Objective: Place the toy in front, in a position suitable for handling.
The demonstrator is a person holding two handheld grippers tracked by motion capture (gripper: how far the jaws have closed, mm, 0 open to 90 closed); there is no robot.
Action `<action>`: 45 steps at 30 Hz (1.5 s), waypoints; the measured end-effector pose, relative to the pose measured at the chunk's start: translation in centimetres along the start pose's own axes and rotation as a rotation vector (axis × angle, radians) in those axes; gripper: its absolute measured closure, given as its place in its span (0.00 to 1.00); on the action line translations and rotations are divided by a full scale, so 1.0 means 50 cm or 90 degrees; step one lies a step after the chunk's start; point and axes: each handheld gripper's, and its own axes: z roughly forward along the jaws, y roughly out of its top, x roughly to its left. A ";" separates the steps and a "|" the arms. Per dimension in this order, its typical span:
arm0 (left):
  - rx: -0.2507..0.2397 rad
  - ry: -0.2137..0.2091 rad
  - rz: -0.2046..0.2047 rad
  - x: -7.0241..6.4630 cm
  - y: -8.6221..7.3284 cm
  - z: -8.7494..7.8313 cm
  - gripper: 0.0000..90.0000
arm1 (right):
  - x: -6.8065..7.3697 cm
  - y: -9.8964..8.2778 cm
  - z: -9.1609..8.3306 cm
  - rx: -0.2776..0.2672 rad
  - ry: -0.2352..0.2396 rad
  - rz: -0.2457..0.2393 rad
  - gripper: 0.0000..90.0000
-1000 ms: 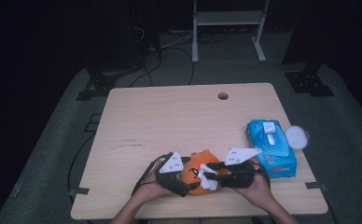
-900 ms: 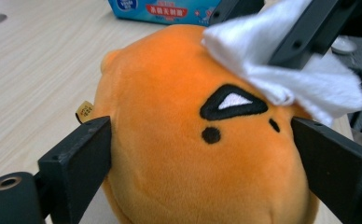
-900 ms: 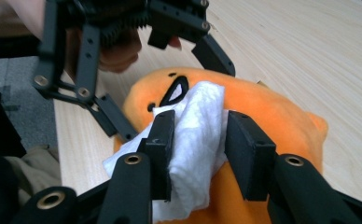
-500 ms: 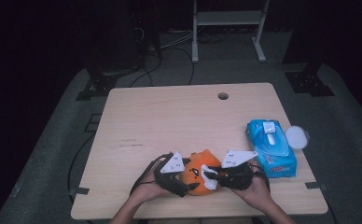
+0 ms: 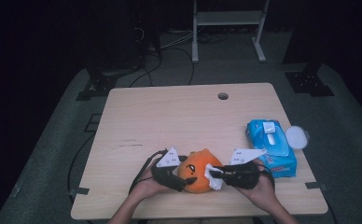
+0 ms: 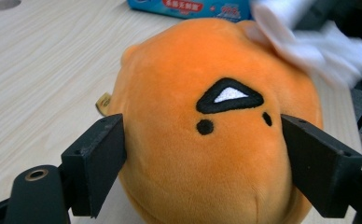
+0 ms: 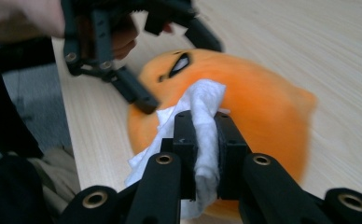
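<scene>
I read the step in hand as wiping the orange plush toy with a white wipe while the other gripper steadies it. To do it well I would keep the toy pinned so it cannot roll, then draw the wipe across the fabric in short strokes with light pressure, since a soft round body will squash and slide if I lean on it.

Working left to right, with the toy as my landmark: the left gripper sits at the toy's left side, and its jaws have just been closing. They now stand partway in, one black pad on each flank of the toy's embroidered face, apparently touching the plush; I take that as a hold, though the left gripper view does not show how deeply the pads press. The toy itself rests on the wooden table near its front edge, between the two hands.

On the toy's right side, the right gripper has also just been closing, and its jaws are now clamped narrow on the folded wipe, whose free end lies against the top of the toy. In the left gripper view the same wipe shows at the toy's upper right.

Further right of the toy, just beyond the right hand, lies a blue pack of wet wipes, with a round white lid touching its far right edge.
</scene>
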 end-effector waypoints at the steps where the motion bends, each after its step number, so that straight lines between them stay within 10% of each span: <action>1: 0.004 0.005 0.000 0.000 0.001 -0.002 0.19 | 0.008 0.001 0.008 0.008 -0.009 -0.014 0.90; 12: -0.004 0.002 -0.014 -0.003 0.012 -0.007 0.21 | -0.011 -0.003 0.002 -0.004 -0.012 0.007 0.89; 19: -0.020 -0.006 -0.050 0.021 -0.008 -0.011 0.20 | -0.072 -0.034 -0.033 -0.004 -0.059 0.064 0.89; 28: -0.012 0.001 -0.055 0.018 -0.005 -0.009 0.15 | -0.009 -0.006 -0.002 0.002 -0.030 -0.003 0.89; 35: 0.005 -0.016 -0.030 -0.005 0.012 -0.006 0.14 | -0.084 -0.023 -0.032 -0.035 -0.034 0.084 0.89; 41: -0.009 0.000 -0.058 0.007 0.004 -0.004 0.15 | -0.110 -0.034 -0.030 -0.024 -0.047 0.107 0.89; 45: -0.017 0.002 -0.109 0.022 -0.001 -0.007 0.16 | -0.065 -0.018 -0.016 -0.020 -0.046 0.070 0.90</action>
